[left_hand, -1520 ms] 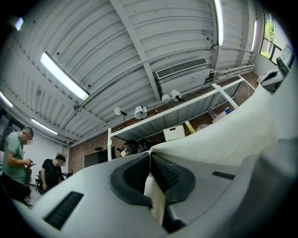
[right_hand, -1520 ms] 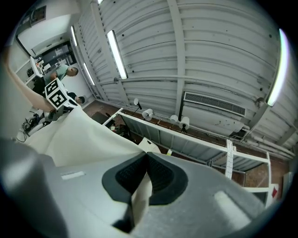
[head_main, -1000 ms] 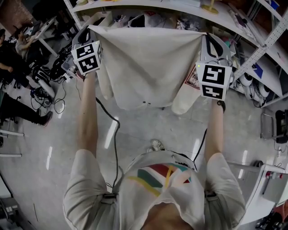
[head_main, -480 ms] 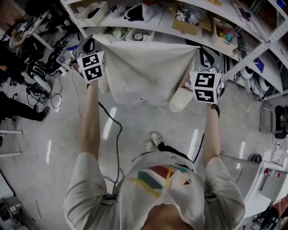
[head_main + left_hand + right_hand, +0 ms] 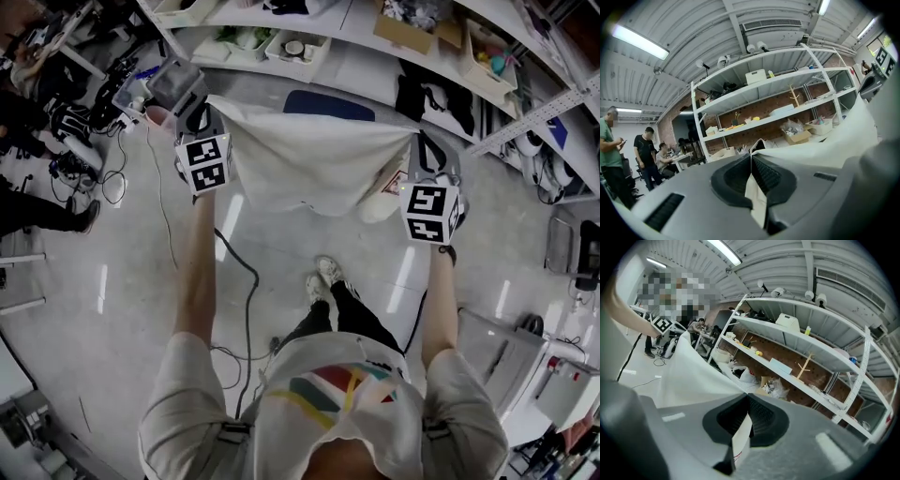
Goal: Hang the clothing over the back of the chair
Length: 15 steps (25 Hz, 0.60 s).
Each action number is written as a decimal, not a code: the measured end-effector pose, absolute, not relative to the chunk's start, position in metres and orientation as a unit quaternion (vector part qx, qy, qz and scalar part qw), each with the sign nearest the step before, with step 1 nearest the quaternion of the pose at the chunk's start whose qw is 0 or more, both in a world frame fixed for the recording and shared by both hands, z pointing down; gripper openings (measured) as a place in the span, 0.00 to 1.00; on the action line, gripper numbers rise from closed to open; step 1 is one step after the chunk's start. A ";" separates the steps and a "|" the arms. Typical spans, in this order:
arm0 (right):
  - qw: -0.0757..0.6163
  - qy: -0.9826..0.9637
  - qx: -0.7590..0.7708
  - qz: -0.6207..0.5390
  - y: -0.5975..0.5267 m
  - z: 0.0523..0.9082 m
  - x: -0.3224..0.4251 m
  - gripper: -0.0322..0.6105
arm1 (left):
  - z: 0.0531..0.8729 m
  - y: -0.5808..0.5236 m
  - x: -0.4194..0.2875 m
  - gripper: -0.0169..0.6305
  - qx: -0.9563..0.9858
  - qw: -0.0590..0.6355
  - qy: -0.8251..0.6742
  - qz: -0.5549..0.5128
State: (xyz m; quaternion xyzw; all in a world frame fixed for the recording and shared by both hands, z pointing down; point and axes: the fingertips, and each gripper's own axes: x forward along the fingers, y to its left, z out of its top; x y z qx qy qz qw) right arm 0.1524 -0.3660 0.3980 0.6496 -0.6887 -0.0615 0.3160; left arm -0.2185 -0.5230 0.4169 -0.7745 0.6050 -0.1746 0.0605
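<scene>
"Out in front of the person, why is the clothing pulled so flat?"

"So its top edge runs as one straight line. The left gripper is clamped on one upper corner and the right gripper on the other. Each gripper view shows pale fabric pinched between pads pressed tight together, with a small tail of it poking back toward the camera."

"And the rest of it?"

"It hangs free below that edge, above the floor and ahead of the person's legs. Nothing is draped yet."

"Where's the chair?"

"Probably that dark blue shape just beyond the stretched edge, below the shelves — only a strip of it shows, so I can't say which part it is. Holding the cloth wide and level should let it fall evenly across the backrest rather than bunching to one side."
</scene>
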 end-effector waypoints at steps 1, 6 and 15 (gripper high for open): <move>0.320 -0.689 0.648 -0.055 -0.365 0.411 0.152 0.06 | 0.429 -0.522 -0.219 0.05 -0.775 0.056 0.603 -0.179; 0.352 -0.697 0.625 -0.004 -0.349 0.489 0.147 0.06 | 0.504 -0.505 -0.222 0.05 -0.779 0.015 0.590 -0.214; 0.363 -0.696 0.618 0.039 -0.339 0.558 0.146 0.06 | 0.564 -0.490 -0.223 0.05 -0.792 0.003 0.563 -0.235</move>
